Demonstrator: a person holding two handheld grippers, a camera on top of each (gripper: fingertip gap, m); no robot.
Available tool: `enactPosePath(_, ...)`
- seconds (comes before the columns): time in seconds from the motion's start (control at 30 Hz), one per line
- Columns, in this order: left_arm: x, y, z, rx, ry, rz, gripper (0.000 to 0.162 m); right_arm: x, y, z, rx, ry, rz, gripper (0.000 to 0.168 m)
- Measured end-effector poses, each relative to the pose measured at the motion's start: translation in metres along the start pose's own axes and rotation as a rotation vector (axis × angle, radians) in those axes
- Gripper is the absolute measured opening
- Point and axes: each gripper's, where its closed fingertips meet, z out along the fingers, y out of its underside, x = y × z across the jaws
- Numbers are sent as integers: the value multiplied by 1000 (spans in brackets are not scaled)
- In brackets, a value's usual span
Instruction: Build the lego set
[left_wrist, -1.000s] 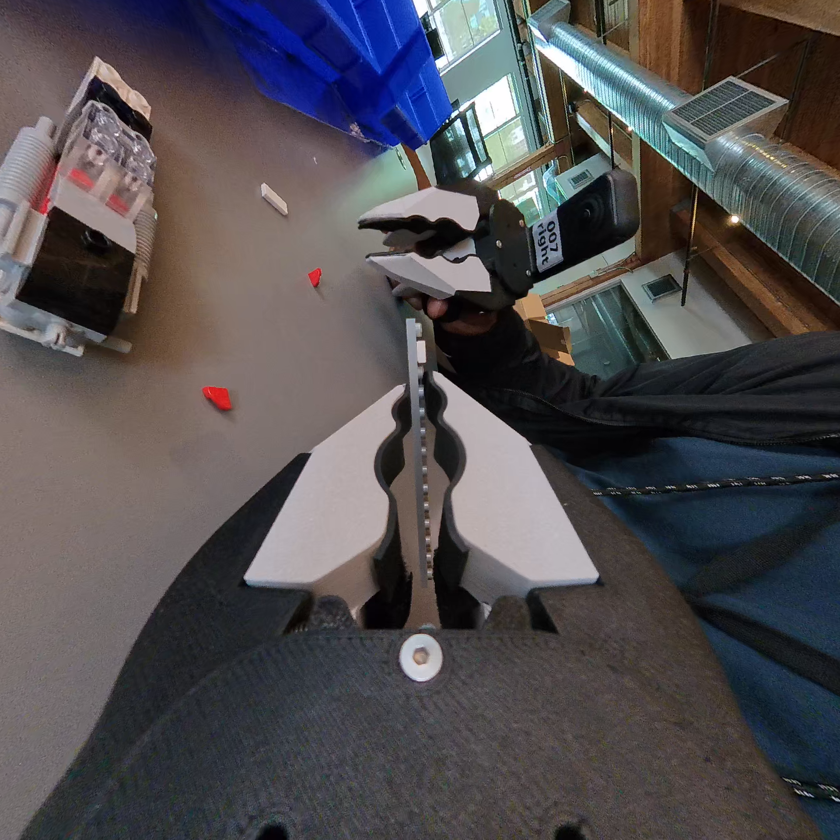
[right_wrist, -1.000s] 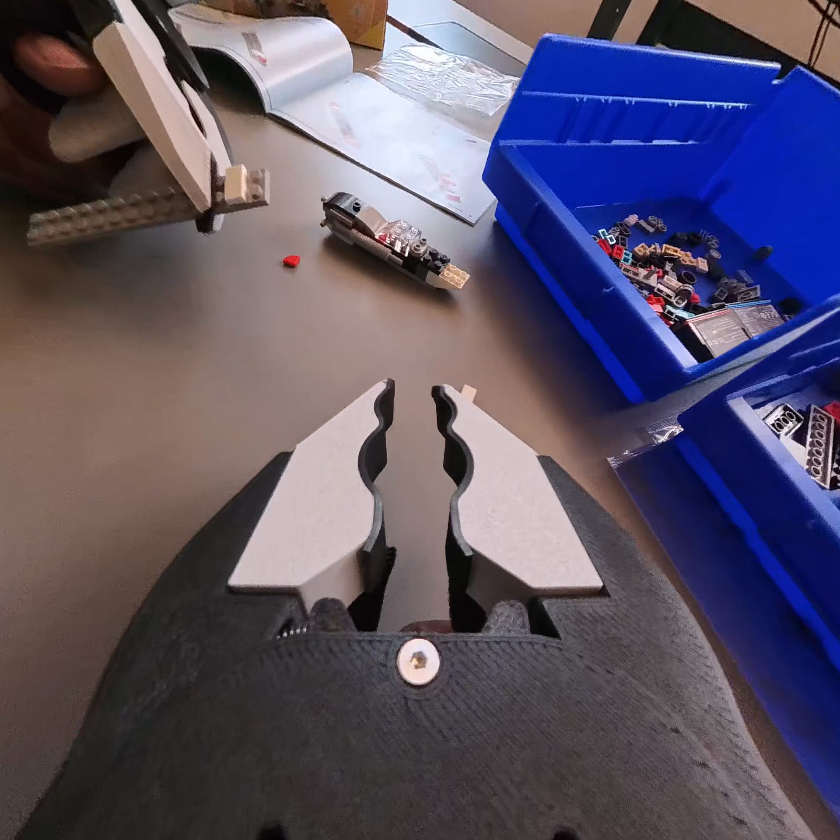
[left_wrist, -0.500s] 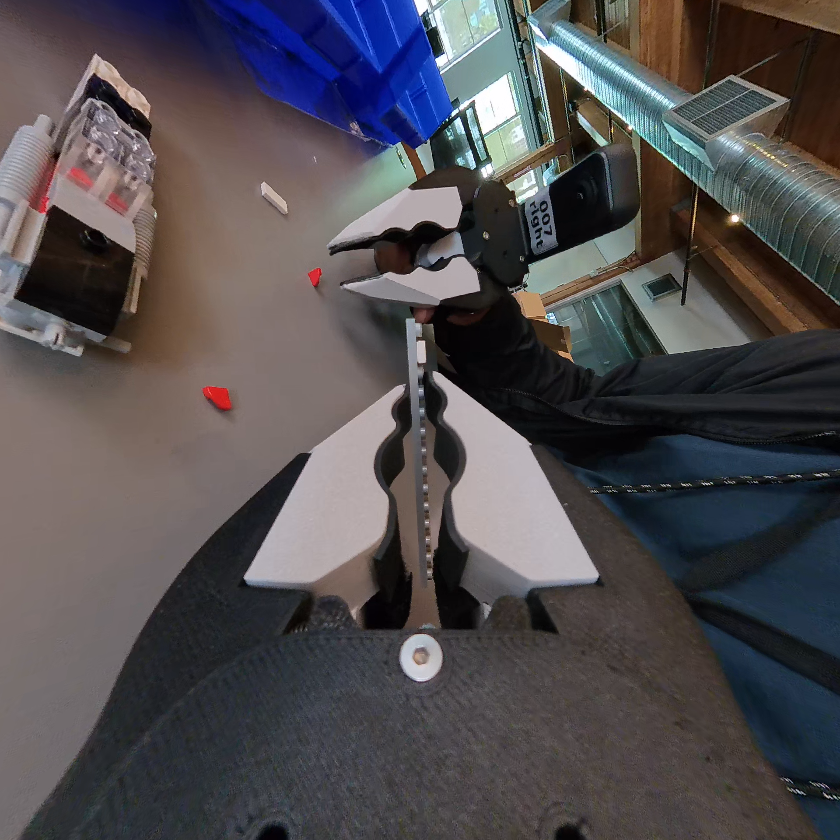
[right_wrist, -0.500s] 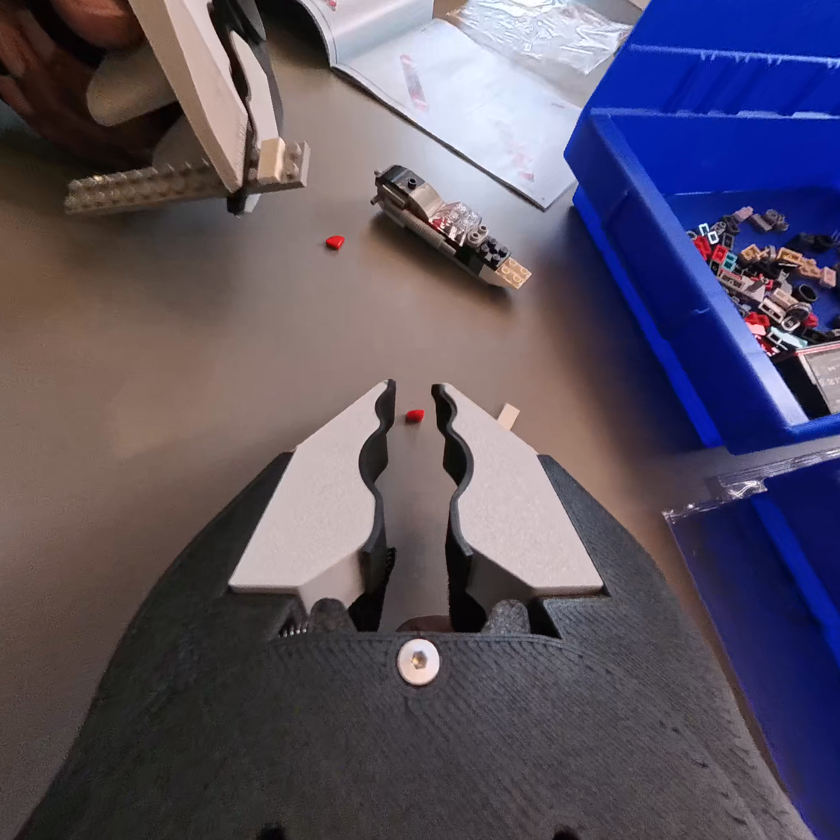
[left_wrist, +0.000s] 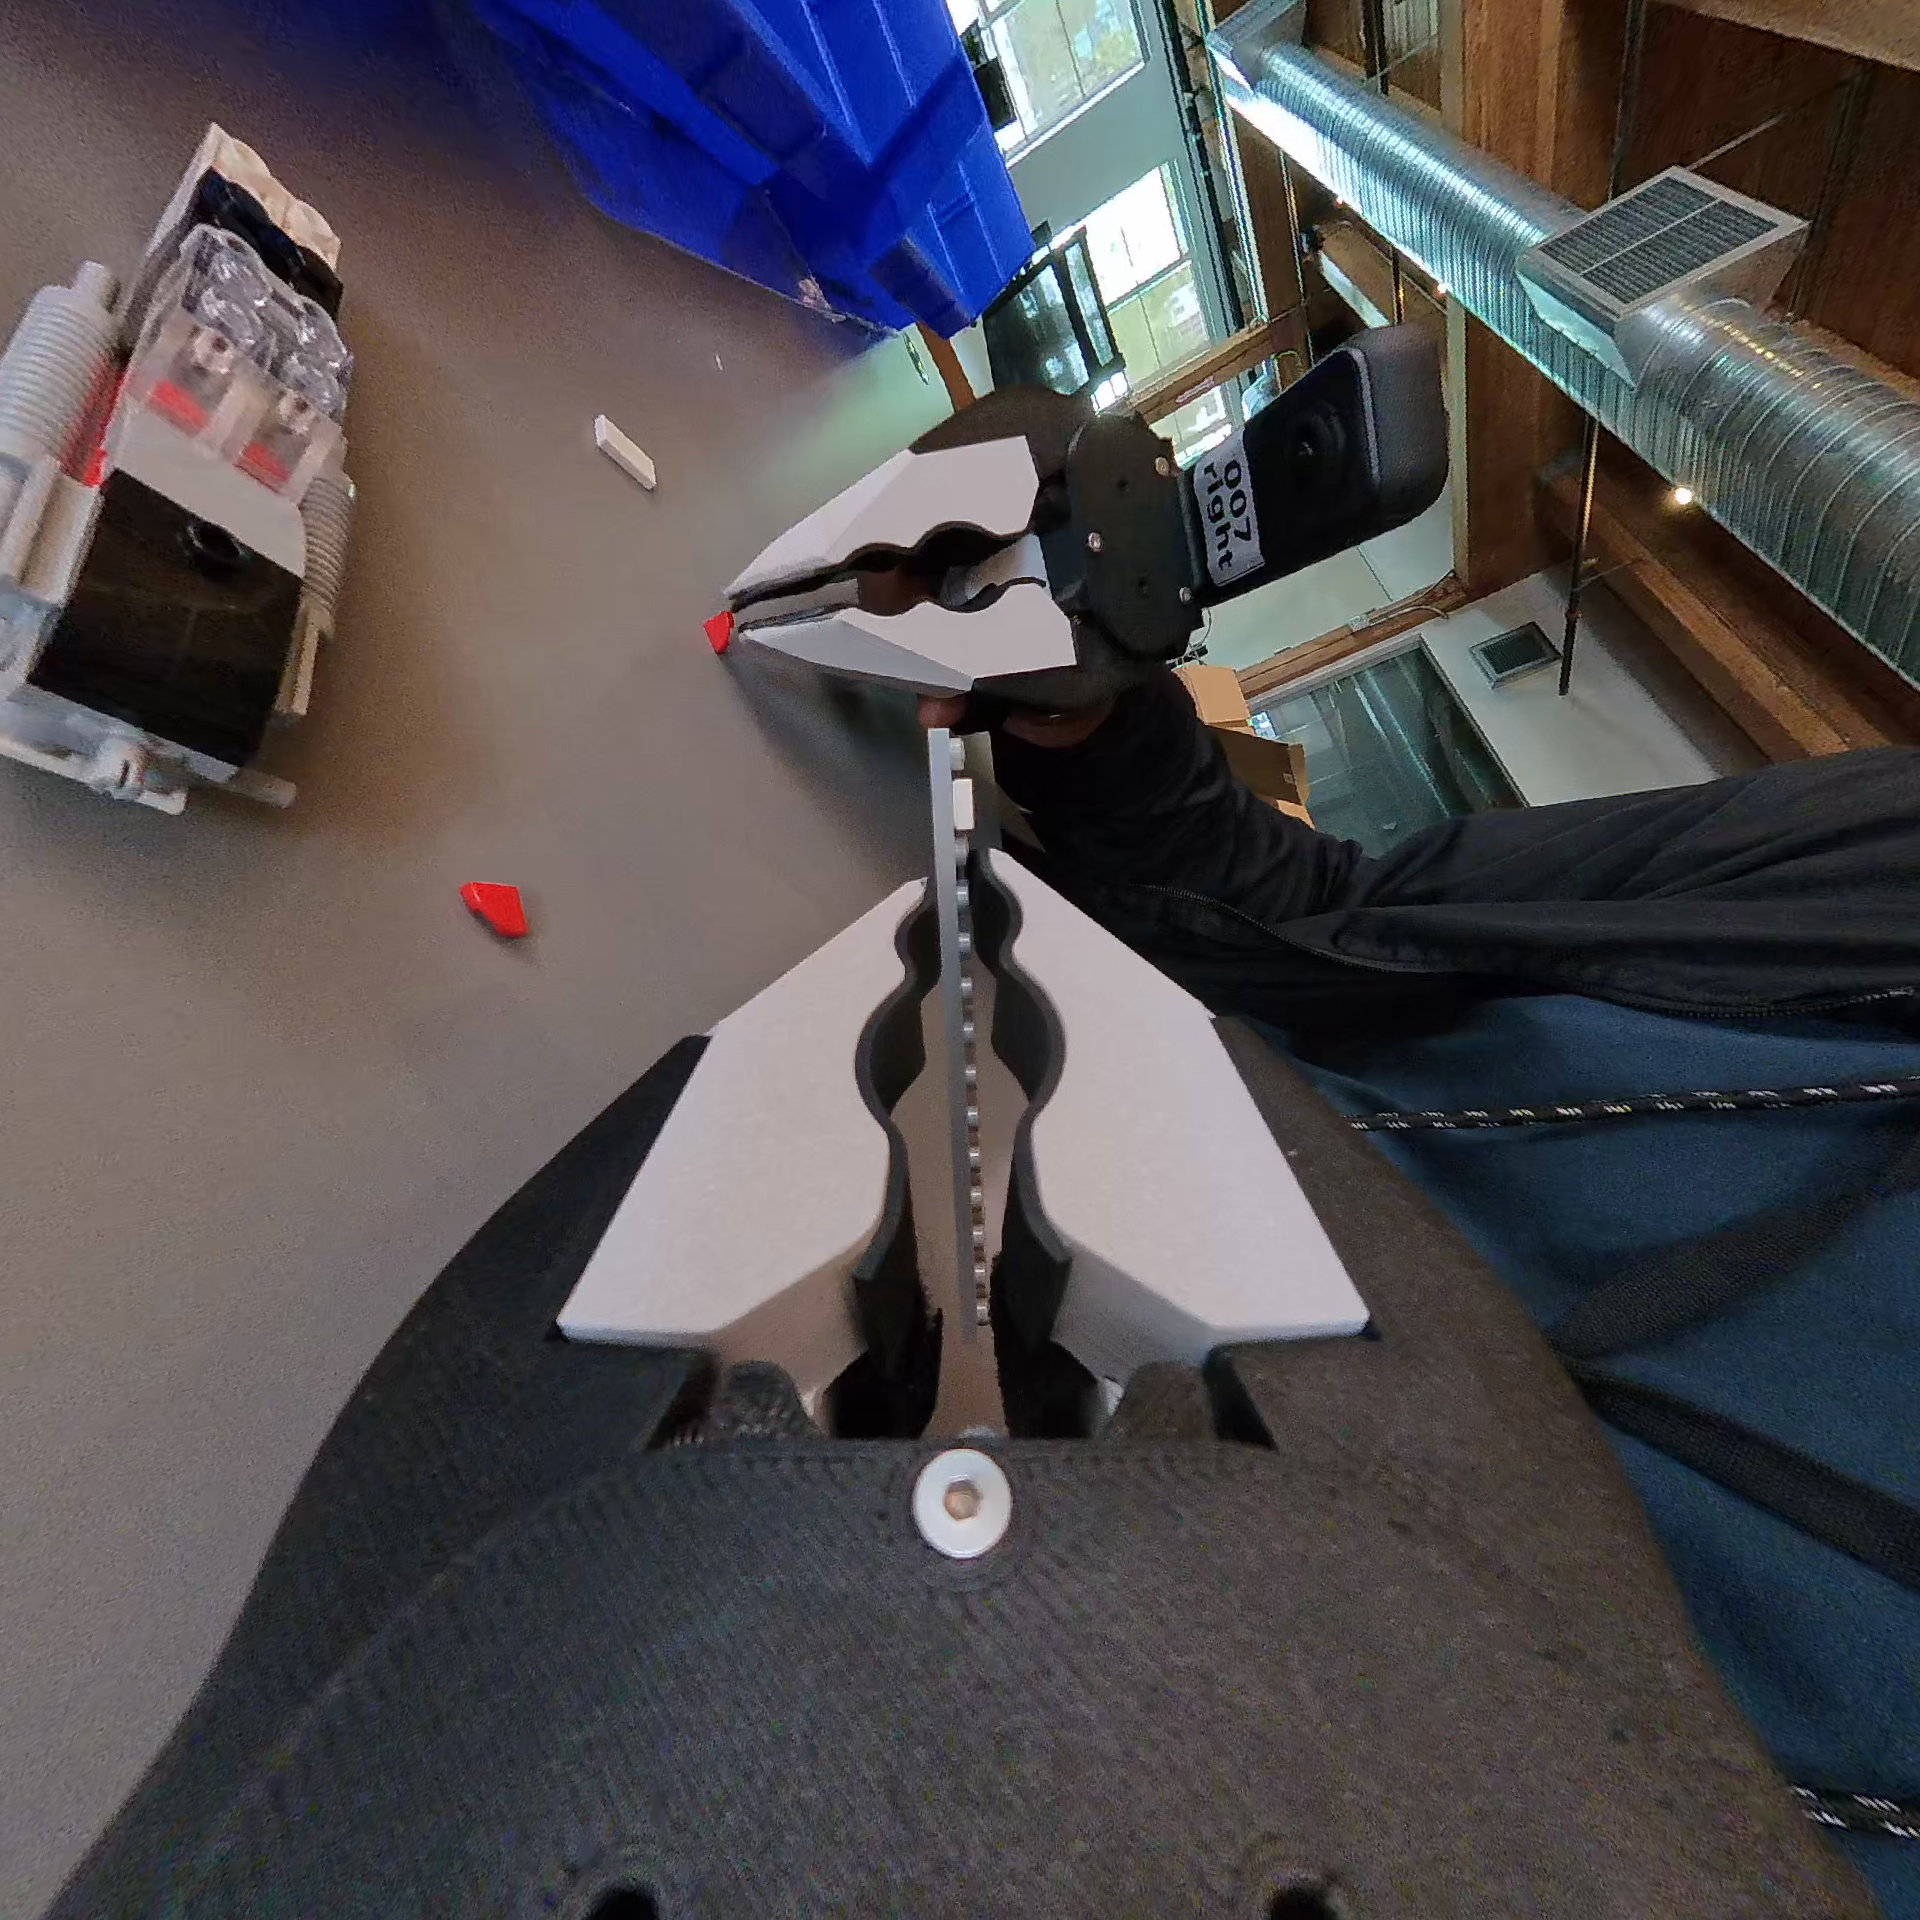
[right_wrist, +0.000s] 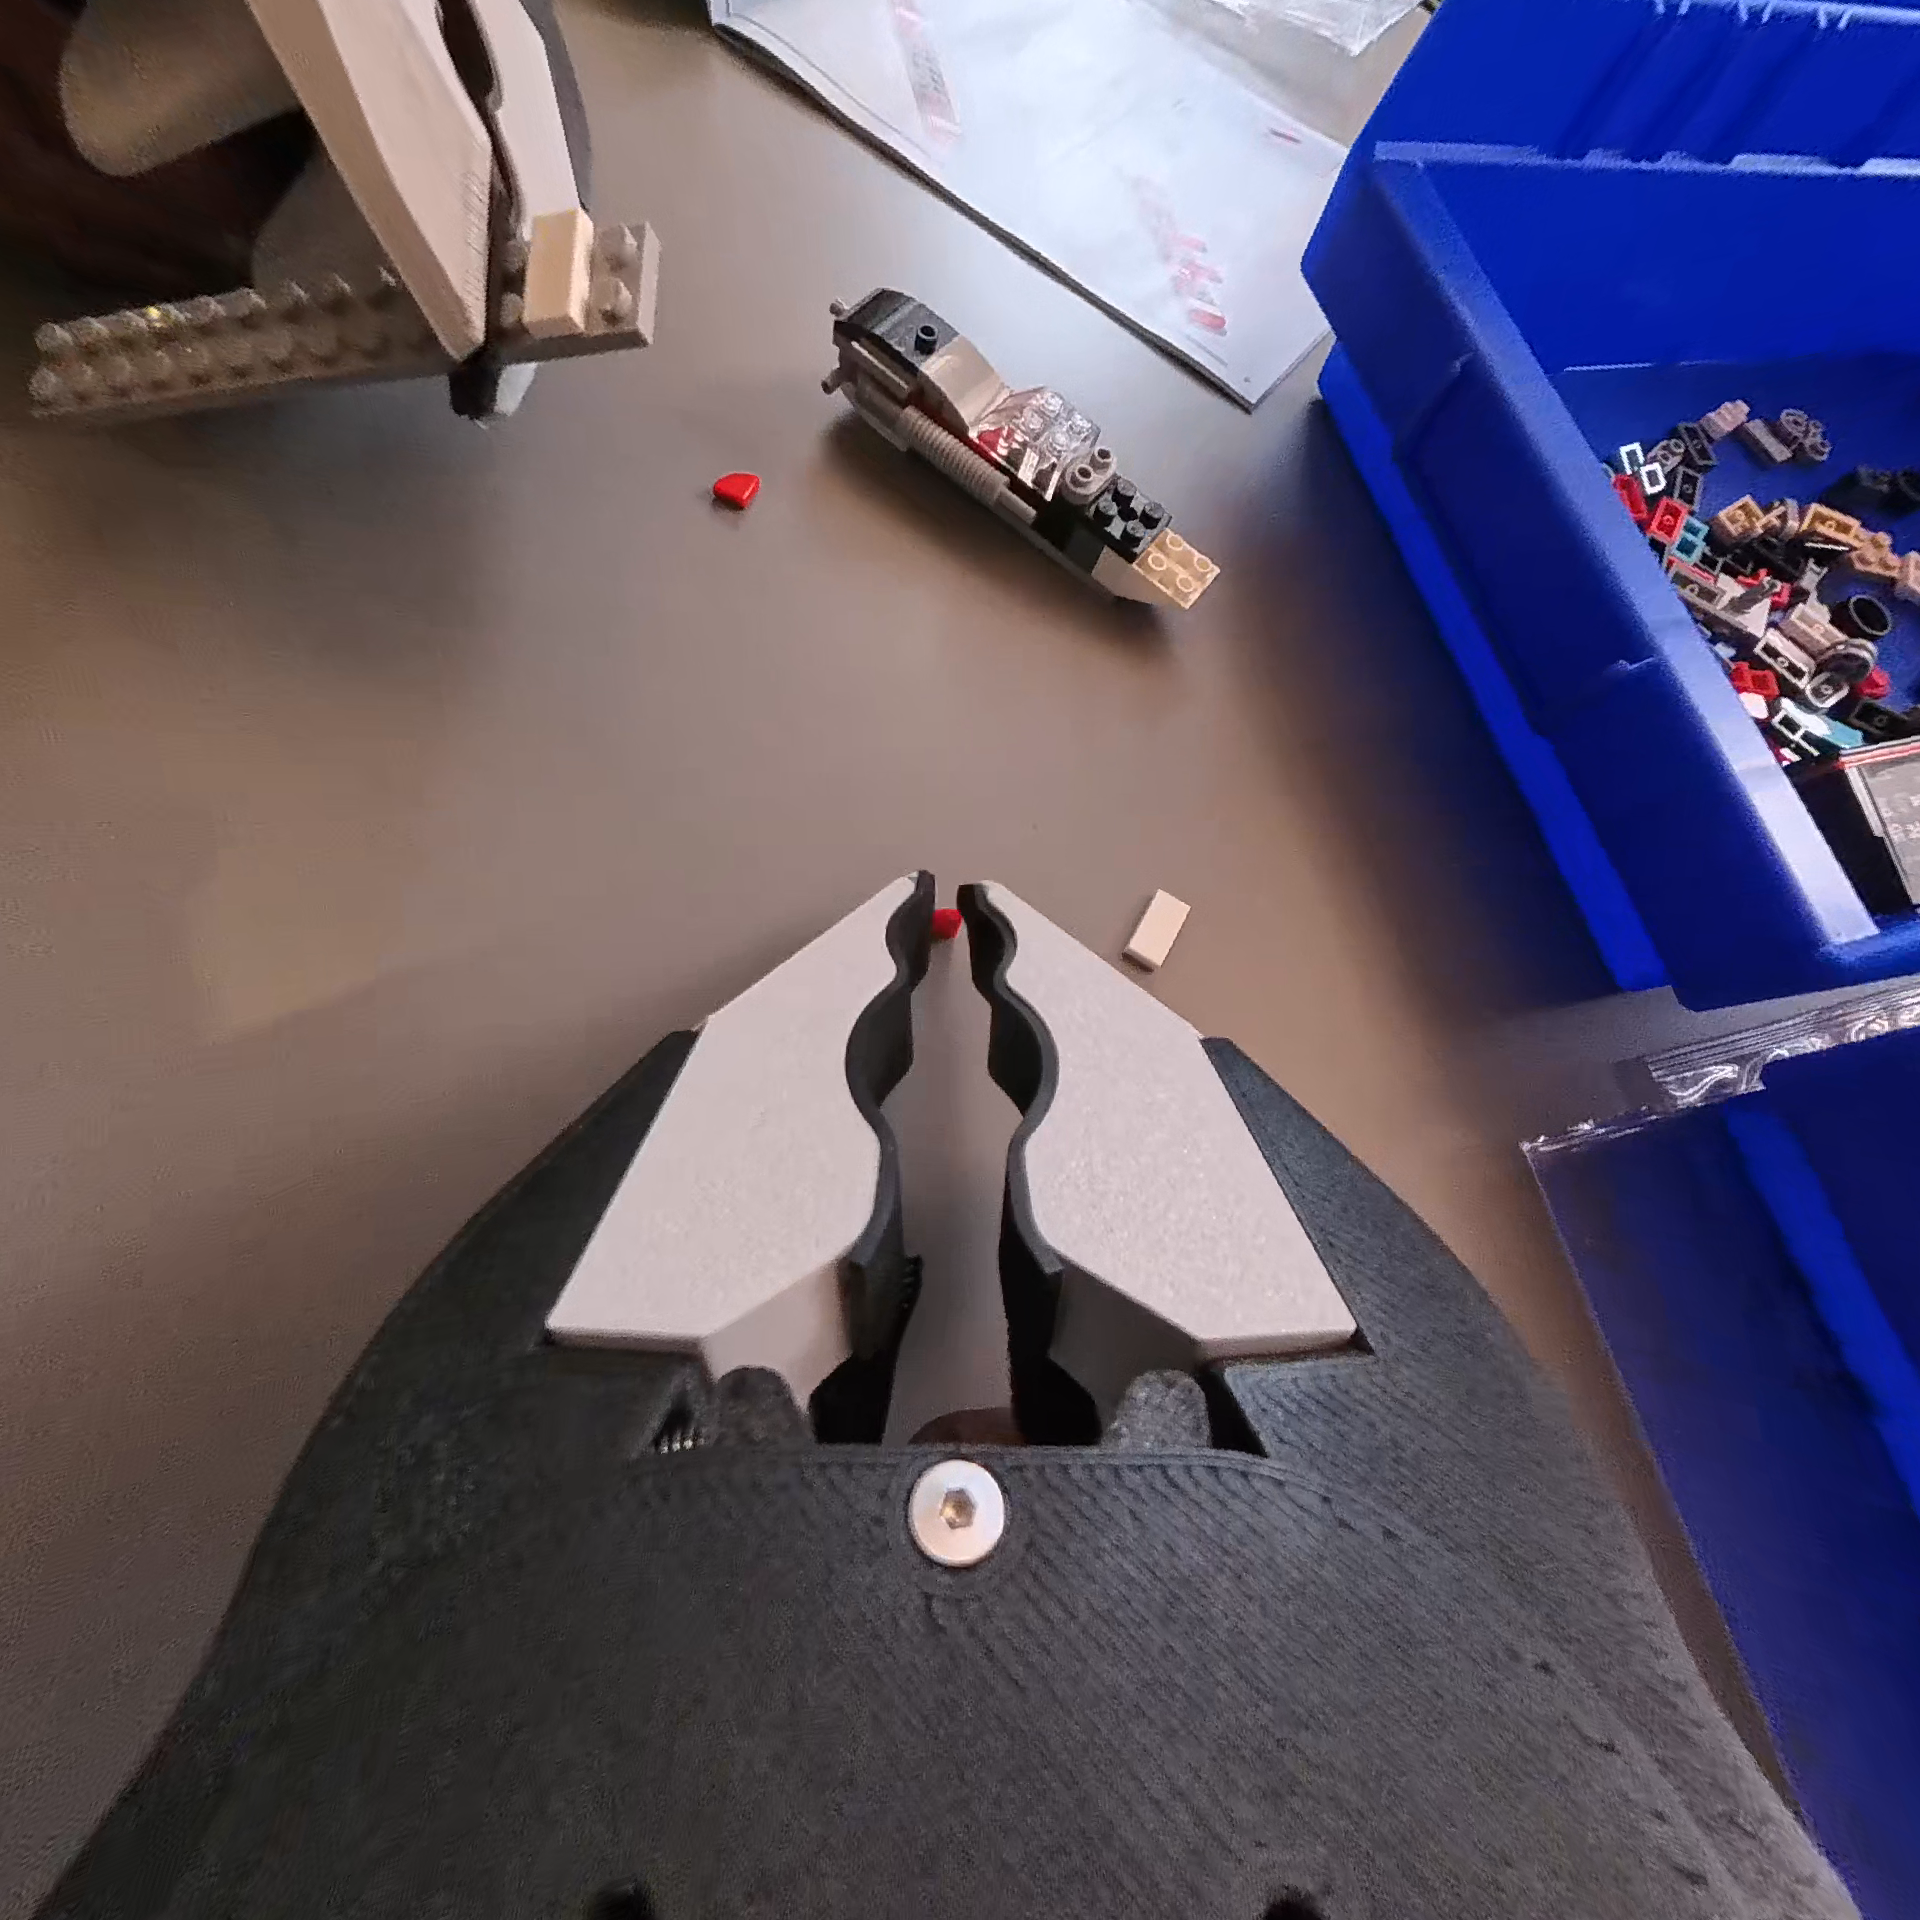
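Your left gripper is clamped on a long grey studded plate, held edge-on between its fingers, with a small pale brick seated near the plate's free end; the plate is lifted clear of the grey surface. Your right gripper is down at the surface, its fingers narrowed to a slim gap around a small red piece; you cannot tell from either view whether the pads actually pinch it or only bracket it. A second red piece lies loose farther out, between the held plate and the partly built model, which rests on the surface with clear bricks on top and a tan plate at one end. A small white tile lies just to the right of your right gripper's tip. The blue bin of mixed loose bricks stands to the right, and an open instruction booklet lies beyond the model.
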Motion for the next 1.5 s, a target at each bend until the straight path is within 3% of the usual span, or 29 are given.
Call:
enactPosePath(0.03, 0, 0, 0, 0, 0, 0, 6, 0, 0, -1, 0, 1, -1, 5)
enactPosePath(0.57, 0, 1, 0, -4, 1, 1, 6, 8, 0, 1, -4, 64, -8, 10)
enactPosePath(0.77, 0, 0, 0, -3, 1, 1, 6, 4, 4, 3, -31, 44, -18, 4)
enactPosePath(1.5, 0, 0, 0, -1, 4, -1, 7, 4, 14, -23, 1, 97, -78, 4)
